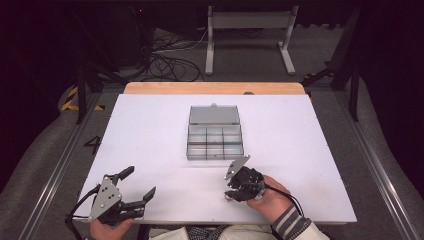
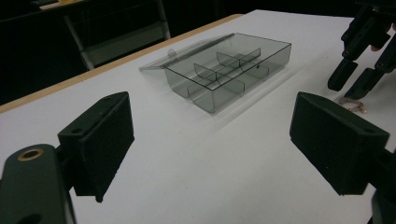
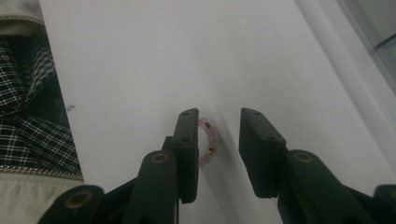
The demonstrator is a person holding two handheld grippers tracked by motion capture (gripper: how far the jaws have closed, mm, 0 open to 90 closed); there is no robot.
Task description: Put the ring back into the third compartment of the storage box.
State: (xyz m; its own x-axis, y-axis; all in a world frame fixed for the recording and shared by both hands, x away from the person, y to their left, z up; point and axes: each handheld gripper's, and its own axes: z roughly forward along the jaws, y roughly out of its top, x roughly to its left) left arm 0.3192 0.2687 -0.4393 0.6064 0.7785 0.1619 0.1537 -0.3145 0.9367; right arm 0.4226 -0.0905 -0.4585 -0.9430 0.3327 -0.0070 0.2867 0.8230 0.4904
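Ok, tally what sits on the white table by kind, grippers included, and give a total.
Clear smoky plastic compartment box with open lid: 1
Pink beaded bracelet with gold beads: 1
Black two-jaw grippers, left gripper and right gripper: 2
Total: 4

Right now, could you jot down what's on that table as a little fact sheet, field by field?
Surface: white table
Container: clear grey plastic compartment box, hinged lid open, compartments look bare
Small item: pink beaded bracelet with gold beads, lying on the table
Right gripper: pointed down, jaws around the bracelet, one pad beside it, gap remaining
Left gripper: wide open, holding nothing
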